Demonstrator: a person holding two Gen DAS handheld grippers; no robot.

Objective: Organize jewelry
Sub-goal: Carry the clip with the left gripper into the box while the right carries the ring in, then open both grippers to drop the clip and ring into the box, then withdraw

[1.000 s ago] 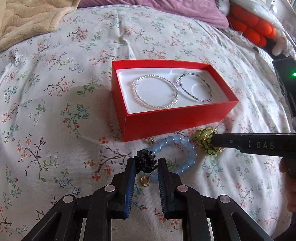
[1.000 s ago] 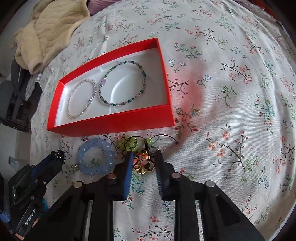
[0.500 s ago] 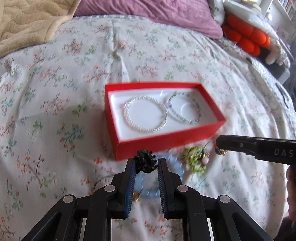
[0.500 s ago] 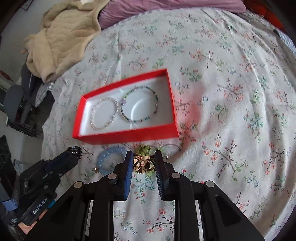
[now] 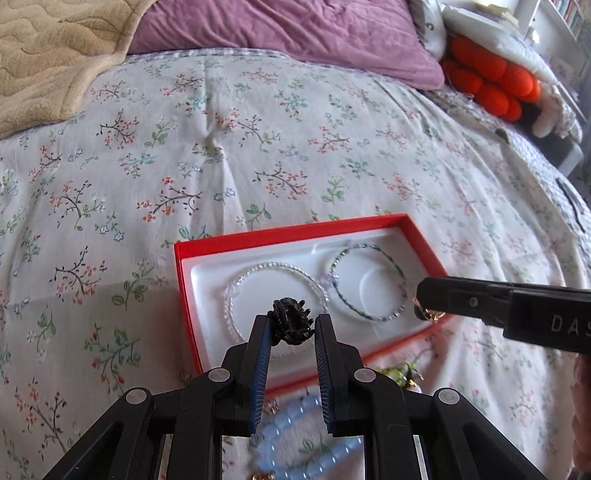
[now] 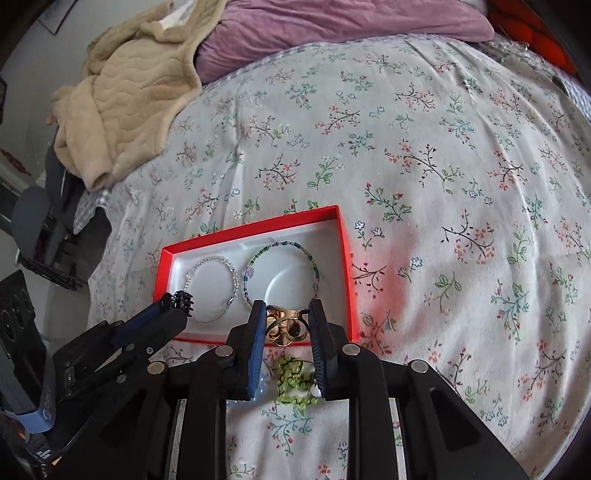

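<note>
A red box [image 5: 188, 295] [image 6: 347, 266] with a white liner lies on the floral bedspread. It holds a clear bead bracelet [image 5: 258, 271] [image 6: 229, 269] and a green bead bracelet [image 5: 373, 251] [image 6: 291, 245]. My left gripper [image 5: 290, 326] [image 6: 181, 299] is shut on a black spiky ornament [image 5: 290, 325], held above the box's near left part. My right gripper [image 6: 286, 317] [image 5: 424, 306] is shut on a gold ring piece [image 6: 284, 328] above the box's near right edge. A blue bead bracelet [image 5: 291, 435] and a yellow-green bead piece [image 6: 291, 380] [image 5: 397, 373] lie in front of the box.
A beige blanket [image 6: 125, 92] and a purple pillow [image 5: 295, 29] lie at the bed's far end. An orange and white plush toy [image 5: 491, 81] sits at the far right. The bed edge drops off at the left in the right wrist view.
Both grippers have lifted with their pieces and moved forward from the bedspread to above the box. The blue bracelet and green bead piece stay on the bedspread.
</note>
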